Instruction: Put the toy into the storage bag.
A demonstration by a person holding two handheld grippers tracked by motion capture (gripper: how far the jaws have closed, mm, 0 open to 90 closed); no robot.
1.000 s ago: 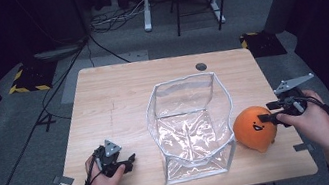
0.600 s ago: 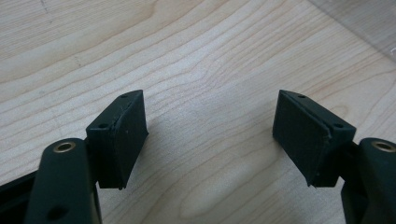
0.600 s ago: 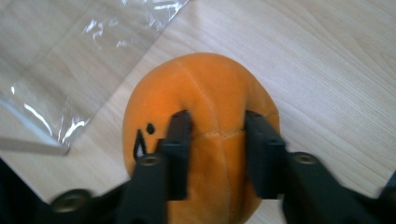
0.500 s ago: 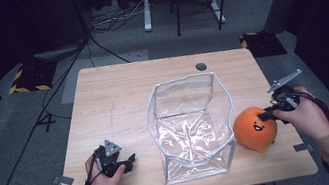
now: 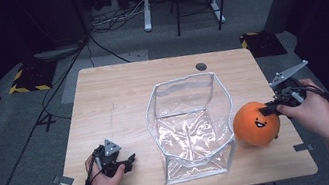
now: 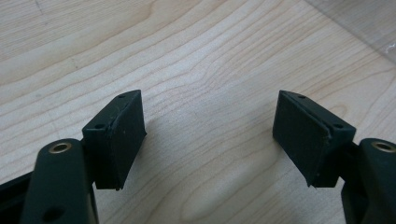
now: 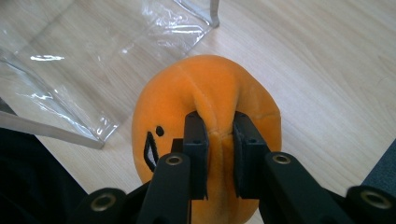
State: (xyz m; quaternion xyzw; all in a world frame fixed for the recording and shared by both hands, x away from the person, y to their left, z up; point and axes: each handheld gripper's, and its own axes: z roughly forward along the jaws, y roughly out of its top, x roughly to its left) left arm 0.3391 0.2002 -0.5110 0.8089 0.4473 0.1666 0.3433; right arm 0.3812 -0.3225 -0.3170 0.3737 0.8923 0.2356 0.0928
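An orange plush ball with a drawn face [image 5: 256, 123] [image 7: 205, 112] hangs just off the table at the right of the clear bag. My right gripper [image 5: 270, 106] [image 7: 219, 140] is shut on it: its jaws have just been closing and now pinch a fold of the plush between the pads. A clear plastic bag [image 5: 190, 123] [image 7: 70, 70] stands open at the table's middle. My left gripper [image 5: 122, 161] [image 6: 210, 135] rests near the front left of the table, open, with only bare wood between its pads.
The wooden table [image 5: 118, 100] has a dark round hole [image 5: 201, 66] near its far edge. A chair and a desk frame stand on the grey floor behind. Tape strips [image 5: 64, 180] mark the front corners.
The right gripper's jaws closed on the orange plush ball and the hand lifted it a little, nearer the bag. The left gripper stayed where it was.
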